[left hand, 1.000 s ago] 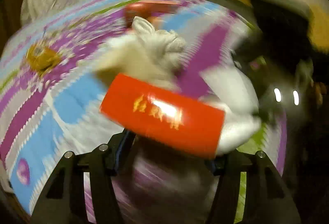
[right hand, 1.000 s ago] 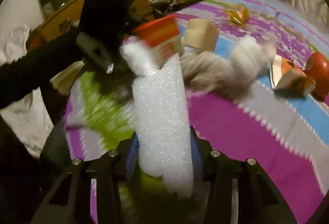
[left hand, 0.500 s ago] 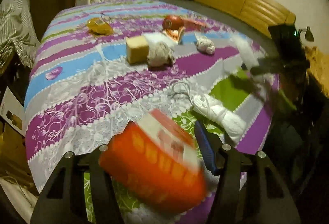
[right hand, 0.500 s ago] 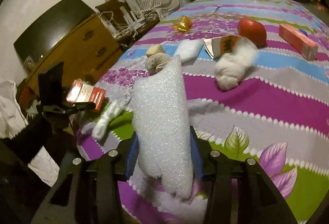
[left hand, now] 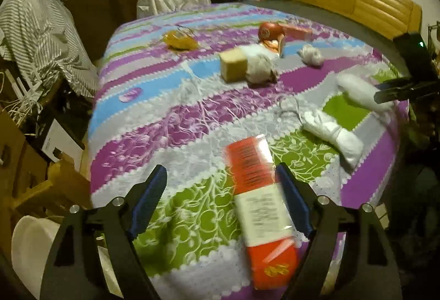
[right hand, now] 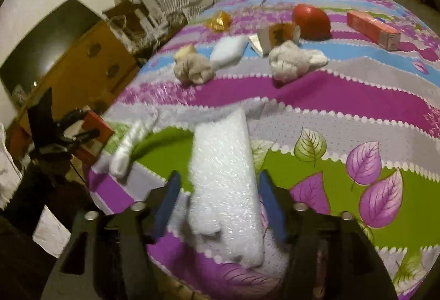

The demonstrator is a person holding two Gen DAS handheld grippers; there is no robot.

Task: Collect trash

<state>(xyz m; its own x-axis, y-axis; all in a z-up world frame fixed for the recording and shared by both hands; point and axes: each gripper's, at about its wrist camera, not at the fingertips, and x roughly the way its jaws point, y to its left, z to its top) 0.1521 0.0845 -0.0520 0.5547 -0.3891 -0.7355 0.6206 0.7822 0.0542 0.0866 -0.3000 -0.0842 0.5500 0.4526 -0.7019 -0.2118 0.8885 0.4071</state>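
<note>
My left gripper (left hand: 220,169) hangs over the near edge of the striped bedspread (left hand: 154,135), its jaws opening wide. A red and white box (left hand: 258,190) sits loose between them, blurred, lying along the right finger (left hand: 288,190) and far from the left one. My right gripper (right hand: 219,176) is opening too. A white foam slab (right hand: 220,140) stands between its blue pads with a gap on the left side. In the right wrist view the left gripper (right hand: 63,135) shows at far left with the red box (right hand: 96,126).
Further up the bed lie a knotted white bag (left hand: 332,132), a tan block (left hand: 233,66), crumpled tissue (left hand: 261,70), a red round thing (left hand: 269,30), a pink carton (right hand: 371,29) and a yellow wrapper (left hand: 180,40). A white tub (left hand: 27,250) stands below the bed's near corner.
Both grippers swung back from the middle of the bed to its near edge. Both sets of jaws have spread, and the red box and the foam slab now sit loose between them.
</note>
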